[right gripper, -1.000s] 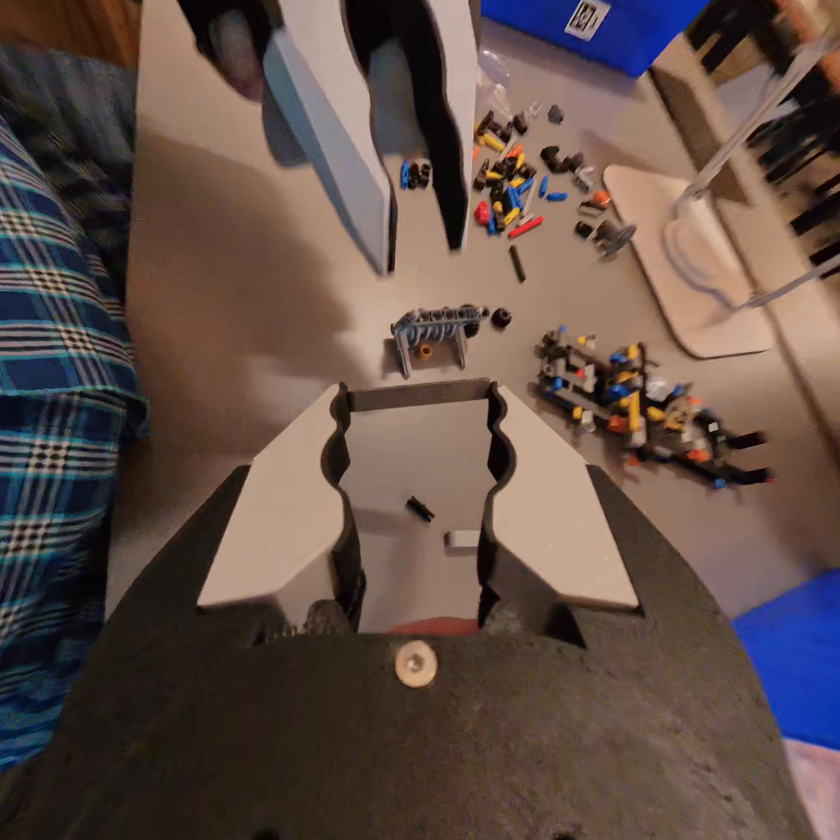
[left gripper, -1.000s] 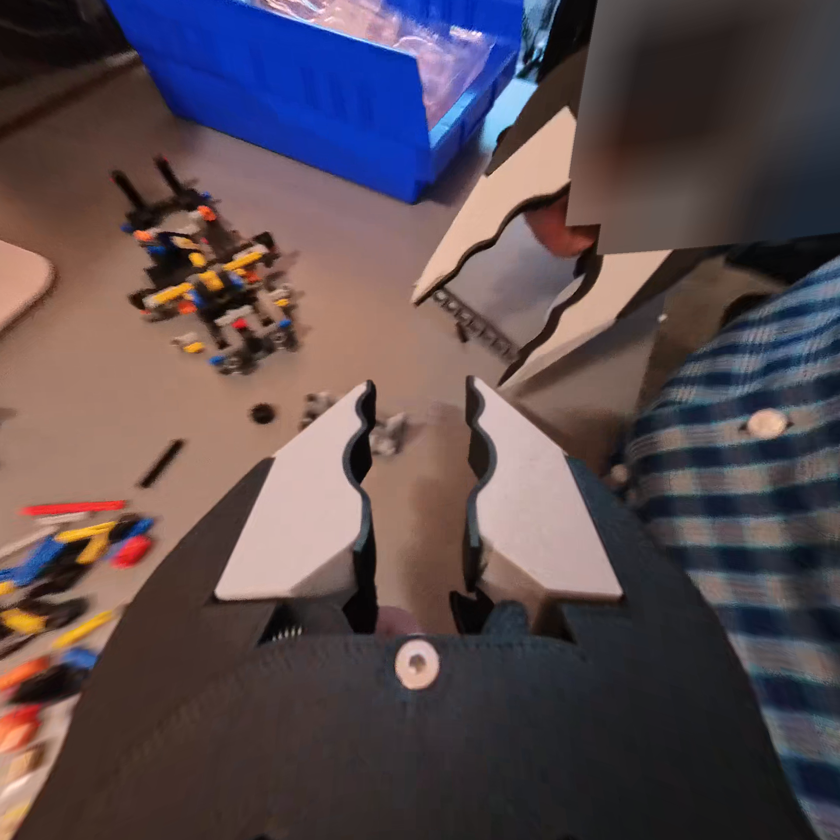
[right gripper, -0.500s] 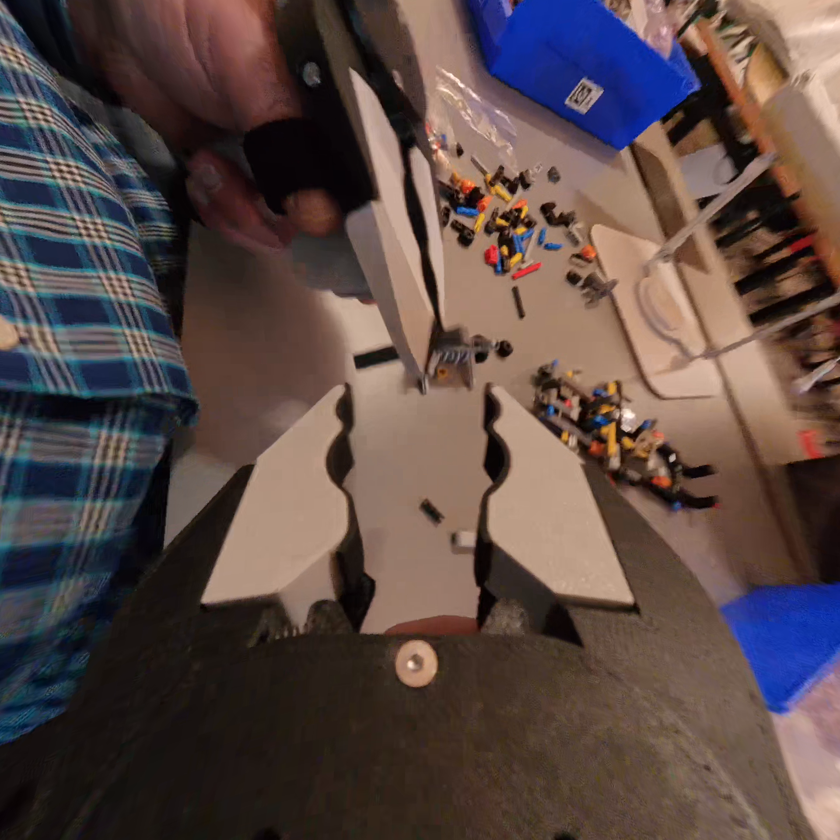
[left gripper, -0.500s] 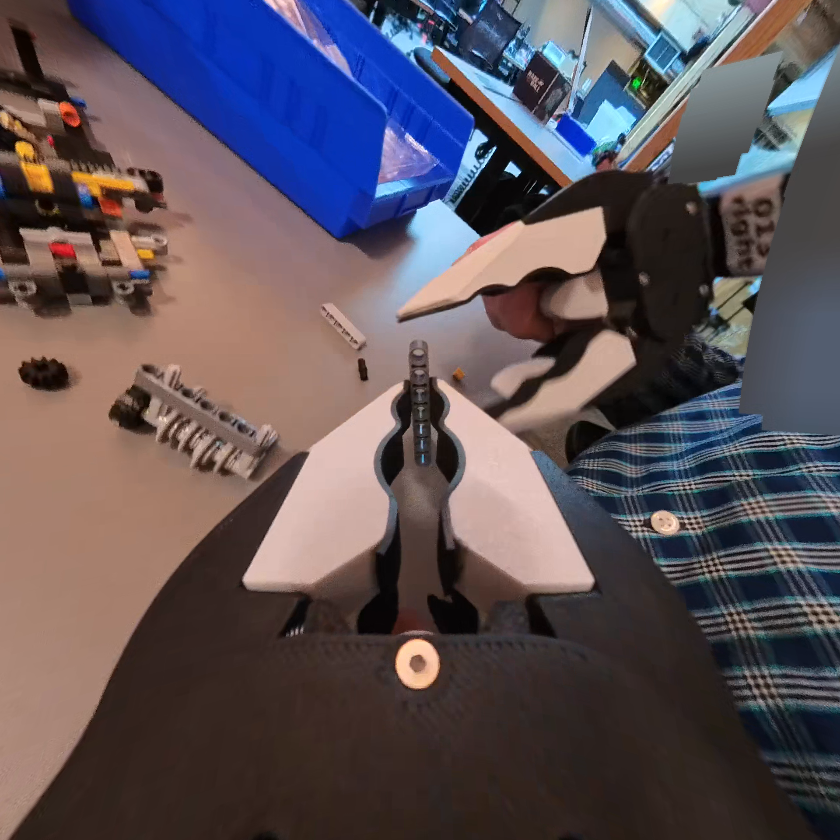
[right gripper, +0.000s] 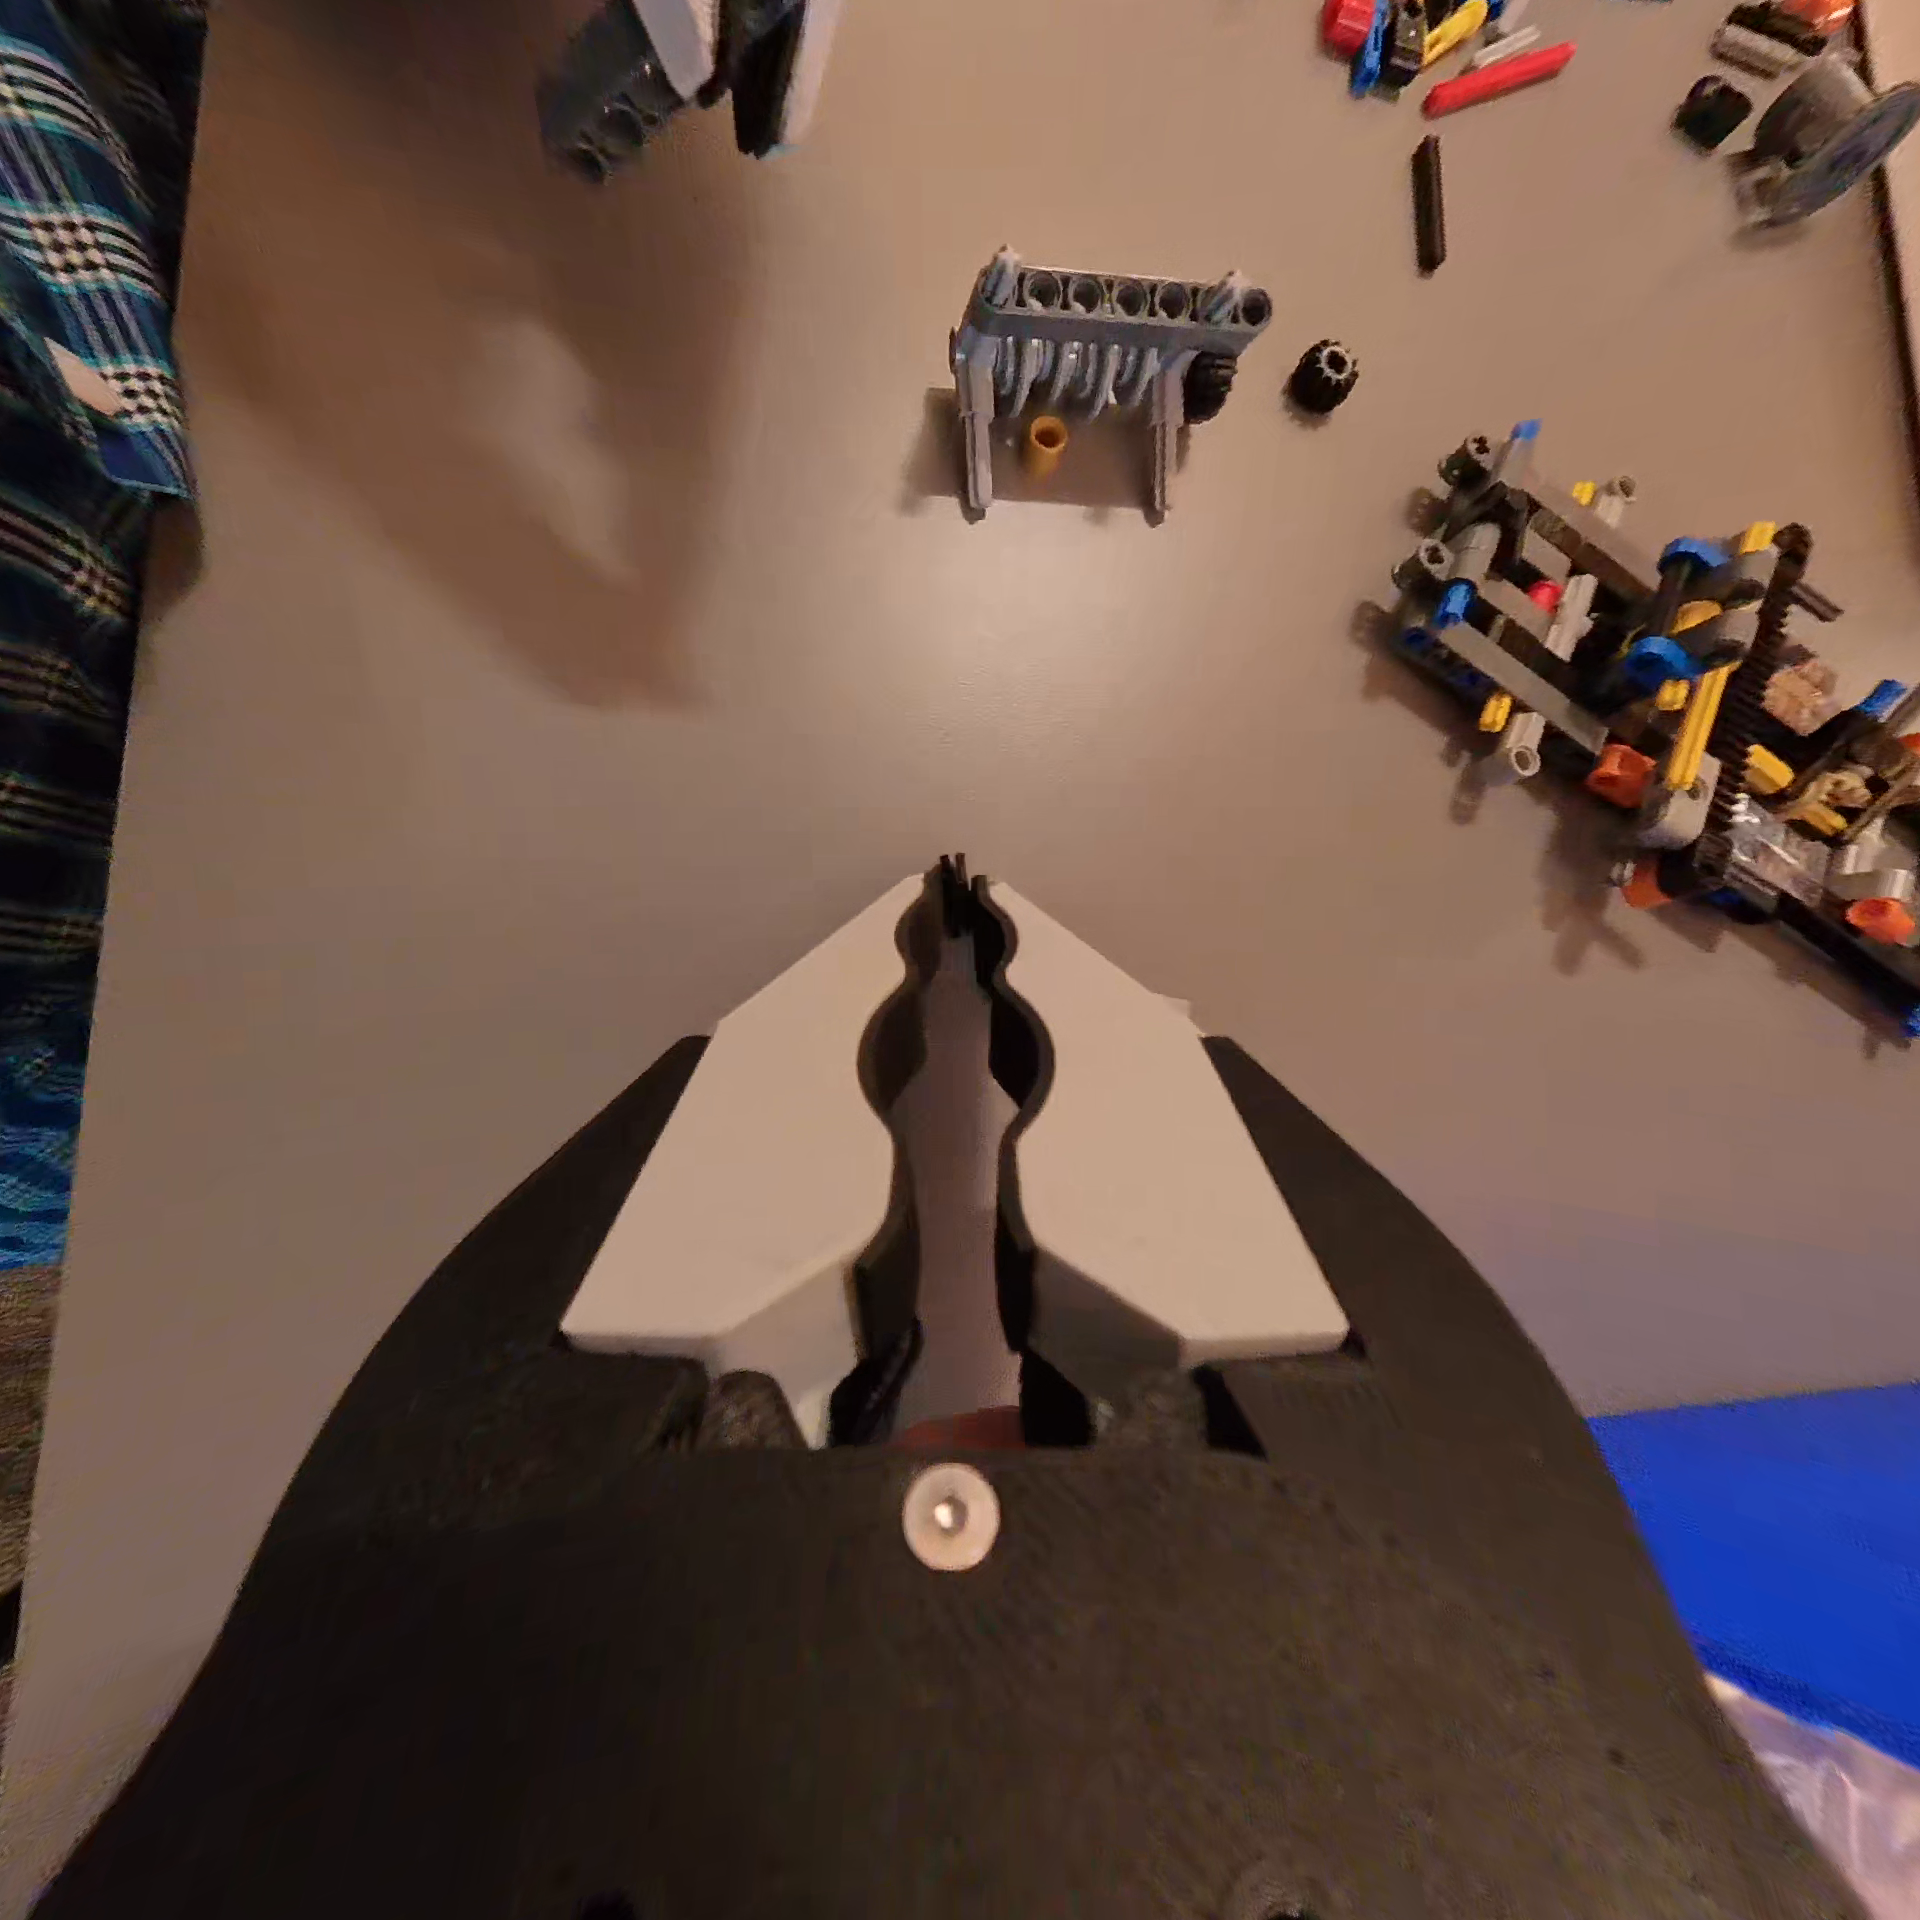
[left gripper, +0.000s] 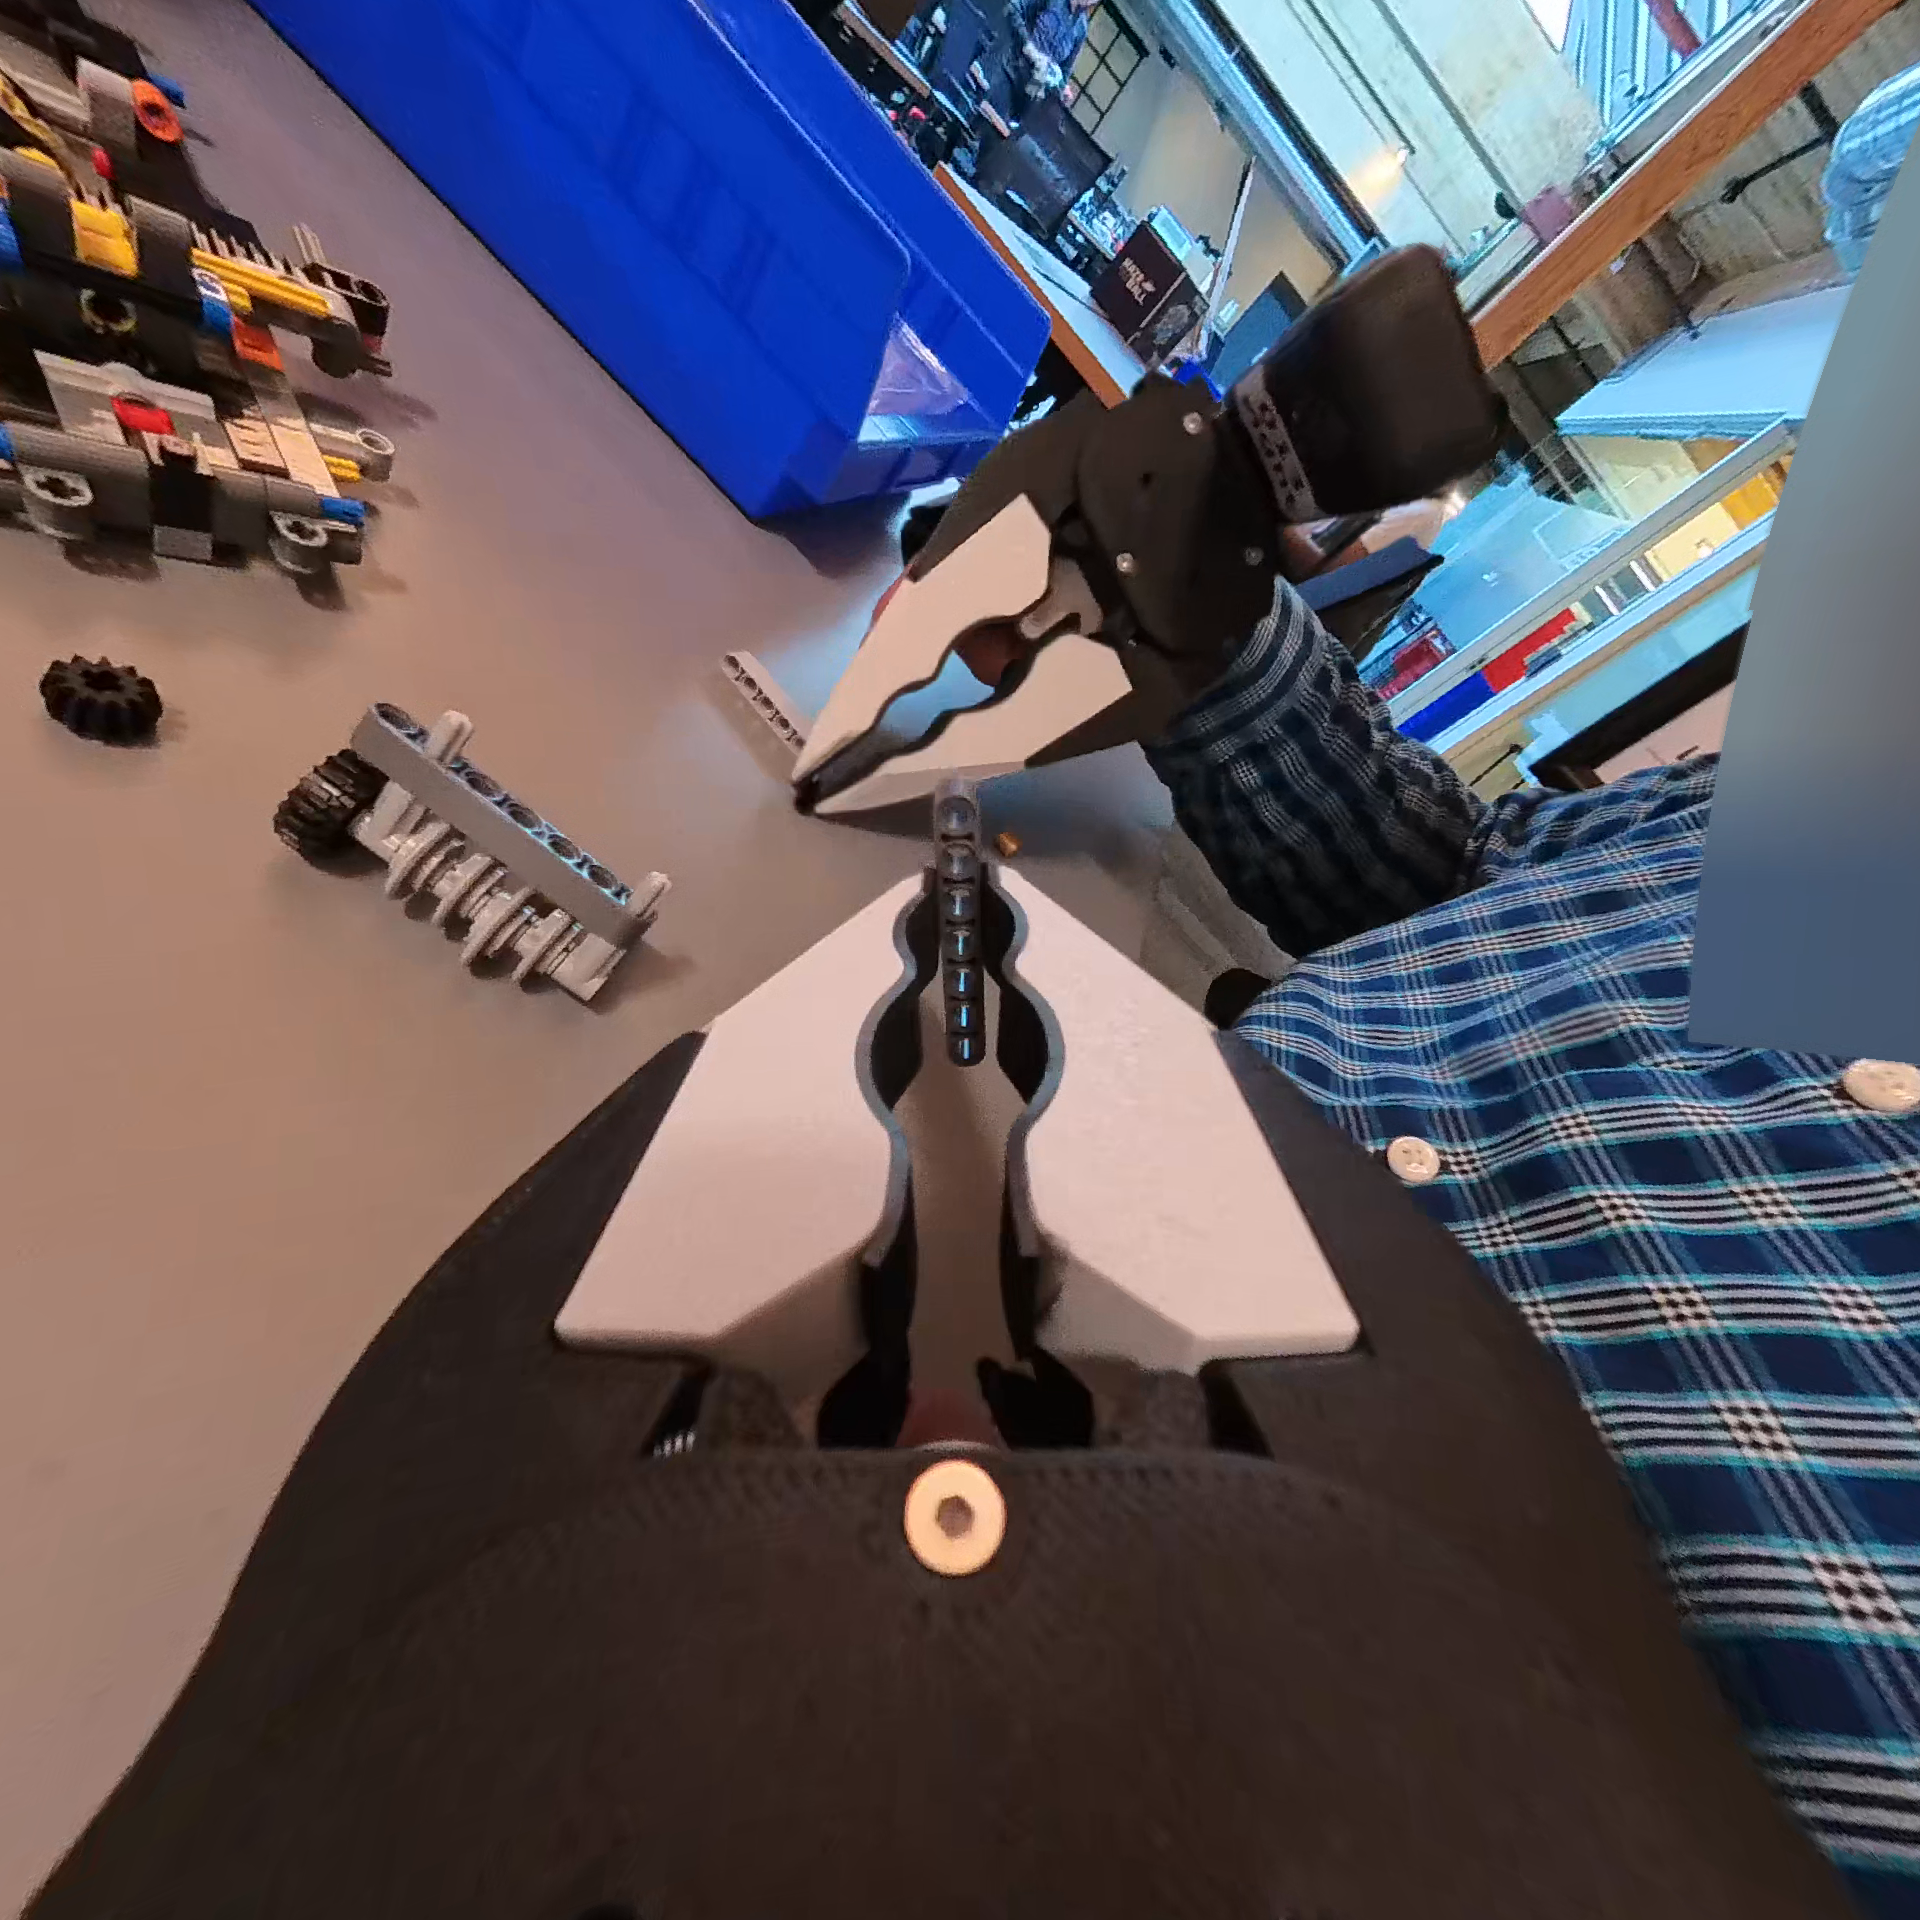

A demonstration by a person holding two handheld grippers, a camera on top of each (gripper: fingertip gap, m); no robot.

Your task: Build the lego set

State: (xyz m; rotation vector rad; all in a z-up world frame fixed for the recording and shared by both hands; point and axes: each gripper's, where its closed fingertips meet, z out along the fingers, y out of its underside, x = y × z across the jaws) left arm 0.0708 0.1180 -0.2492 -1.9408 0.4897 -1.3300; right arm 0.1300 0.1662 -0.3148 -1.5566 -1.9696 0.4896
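Lego pieces sit in both sets of jaws. The left gripper (left gripper: 958, 894) is clenched on a dark grey holed beam (left gripper: 957, 935), which stands on edge between the tips with one end poking out beyond them. The right gripper (right gripper: 954, 896) is clenched on a small black pin (right gripper: 952, 883), pinched at the very tip so that only a sliver shows. In the left wrist view the right gripper's tips are down at the desk (left gripper: 260, 1091), close beyond the beam's free end.

My guess is that the pin is meant for one of the beam's holes. The pin is held by very little, so a slightly skewed push could twist it or pop it out of the jaws. The beam is gripped near one end, so pressure on its free end could make it pivot or slide.

Farther out on the desk lie a light grey sub-assembly (right gripper: 1107, 358) with a small yellow piece (right gripper: 1044, 445) just in front of it, a black gear (right gripper: 1326, 374) beside it, and the larger multicoloured chassis (right gripper: 1662, 686) off to one side. A short light grey beam (left gripper: 758, 698) lies just beyond the right gripper, and a blue bin (left gripper: 665, 218) stands behind it all.
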